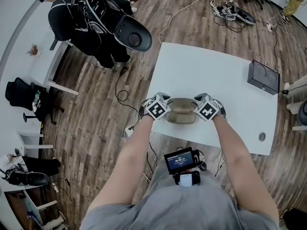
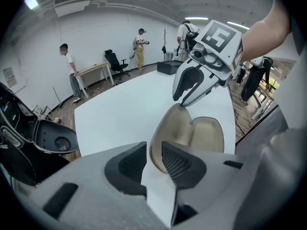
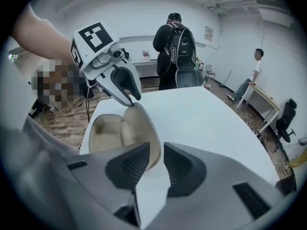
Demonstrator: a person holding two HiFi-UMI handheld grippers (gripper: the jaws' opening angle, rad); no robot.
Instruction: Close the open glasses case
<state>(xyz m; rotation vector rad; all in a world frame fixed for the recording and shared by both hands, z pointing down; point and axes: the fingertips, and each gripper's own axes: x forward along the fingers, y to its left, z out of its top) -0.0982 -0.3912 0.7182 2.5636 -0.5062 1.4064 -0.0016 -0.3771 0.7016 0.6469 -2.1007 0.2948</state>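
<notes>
A tan glasses case lies open on the white table, close to its front edge. One half lies flat and its lid stands up. My left gripper is at the case's left end, shut on the rim of the raised lid. My right gripper is at the right end, also closed on that lid rim. In the head view both grippers flank the case. Nothing shows inside the case.
A black box sits at the table's right edge and a small round fitting near its front right corner. A person with a backpack stands beyond the table's left. Cables lie on the wooden floor.
</notes>
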